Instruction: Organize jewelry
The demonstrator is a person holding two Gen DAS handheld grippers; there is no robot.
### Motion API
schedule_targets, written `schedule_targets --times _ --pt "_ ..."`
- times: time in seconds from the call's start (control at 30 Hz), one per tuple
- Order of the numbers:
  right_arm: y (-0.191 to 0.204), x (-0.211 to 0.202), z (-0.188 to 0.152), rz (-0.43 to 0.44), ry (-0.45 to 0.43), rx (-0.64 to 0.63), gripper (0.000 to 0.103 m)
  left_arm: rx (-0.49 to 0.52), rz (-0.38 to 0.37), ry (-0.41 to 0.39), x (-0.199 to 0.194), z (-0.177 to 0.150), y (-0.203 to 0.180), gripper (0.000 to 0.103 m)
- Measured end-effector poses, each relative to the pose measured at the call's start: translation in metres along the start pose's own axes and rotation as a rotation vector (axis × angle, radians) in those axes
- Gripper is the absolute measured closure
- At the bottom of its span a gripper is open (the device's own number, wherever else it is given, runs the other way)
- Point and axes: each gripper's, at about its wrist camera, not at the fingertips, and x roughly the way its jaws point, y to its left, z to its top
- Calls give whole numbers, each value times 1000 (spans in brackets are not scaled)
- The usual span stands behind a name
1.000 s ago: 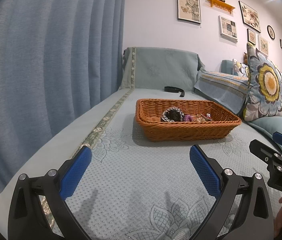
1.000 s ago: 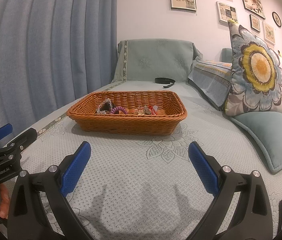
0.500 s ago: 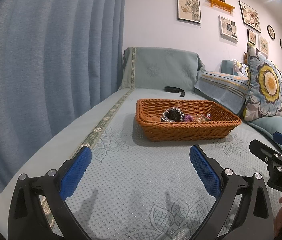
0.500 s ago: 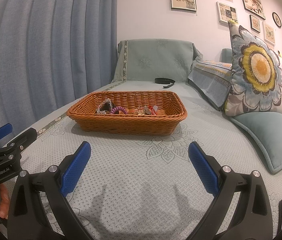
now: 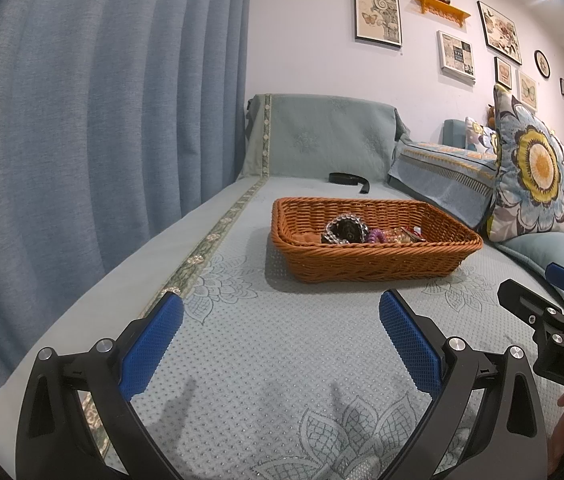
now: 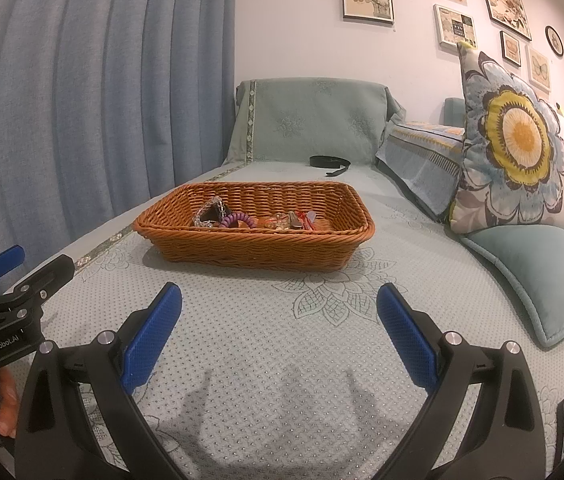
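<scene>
An orange wicker basket (image 5: 366, 264) (image 6: 250, 254) stands on the pale green sofa seat ahead of both grippers. Inside lie a clear bead bracelet (image 5: 344, 230) (image 6: 210, 212), a purple coil hair tie (image 5: 376, 236) (image 6: 238, 219) and several small red and gold pieces (image 6: 294, 221), partly hidden by the basket's near wall. My left gripper (image 5: 280, 336) is open and empty, low over the seat, short of the basket. My right gripper (image 6: 280, 330) is open and empty, also short of the basket.
A blue curtain (image 5: 102, 120) hangs along the left. A black strap (image 5: 348, 179) lies on the seat behind the basket. A floral pillow (image 6: 522, 144), a plain green cushion (image 6: 538, 268) and a folded patterned cushion (image 5: 450, 172) line the right side.
</scene>
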Motion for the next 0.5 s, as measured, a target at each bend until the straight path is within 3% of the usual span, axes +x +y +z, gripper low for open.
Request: schedule_targets --times 0.5 --pt "1 1 1 0 3 -3 10 -7 13 4 2 -1 2 8"
